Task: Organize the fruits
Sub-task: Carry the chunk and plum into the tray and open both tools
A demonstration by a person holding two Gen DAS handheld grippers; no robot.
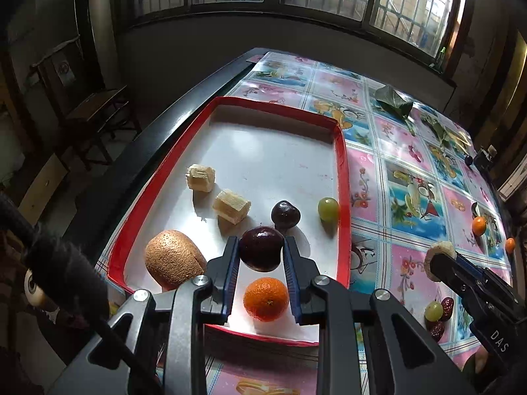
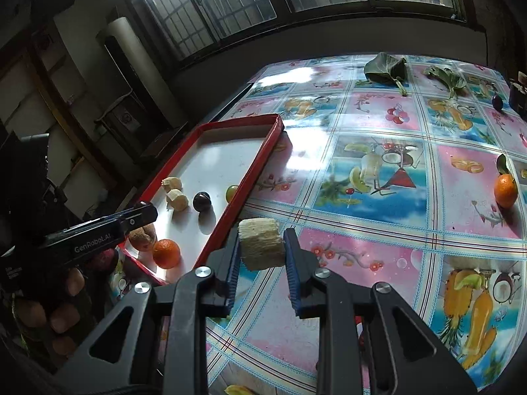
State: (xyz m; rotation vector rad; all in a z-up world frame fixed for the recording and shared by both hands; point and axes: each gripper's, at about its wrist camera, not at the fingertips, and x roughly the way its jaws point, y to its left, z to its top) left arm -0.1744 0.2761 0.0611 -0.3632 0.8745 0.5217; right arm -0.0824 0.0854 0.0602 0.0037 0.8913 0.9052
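Dark plum [image 1: 262,248] being gripped by left gripper [image 1: 260,247] over red tray [image 1: 342,177] for sorting; banana chunk [image 2: 262,243] being clamped by right gripper [image 2: 262,245], being carried trayward

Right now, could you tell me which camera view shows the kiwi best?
The left wrist view. There the kiwi lies whole and close in the red tray, left of the left gripper, which holds a dark plum. In the right wrist view the kiwi is small and partly hidden behind that gripper.
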